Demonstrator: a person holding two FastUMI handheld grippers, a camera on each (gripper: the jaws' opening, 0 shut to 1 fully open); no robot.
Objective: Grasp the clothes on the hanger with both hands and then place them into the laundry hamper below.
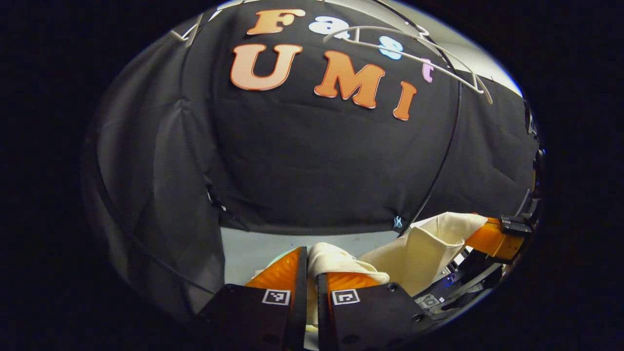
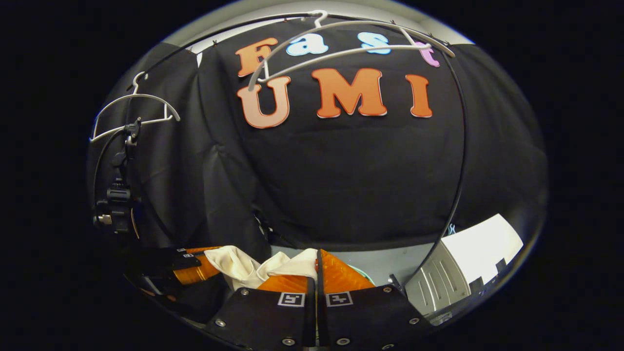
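Black cloth hung behind a bare hanger. We had the cream garment pinched in both the left gripper and right gripper; lowering it into the hamper remained.

Left gripper and right gripper, each clamped on cream cloth.

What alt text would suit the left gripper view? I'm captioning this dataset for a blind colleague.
The left tool is closed on a fold of cream garment, whose other end the right tool holds at the right edge. Above them, a bare white hanger hangs on a rail in front of the black cloth wall.
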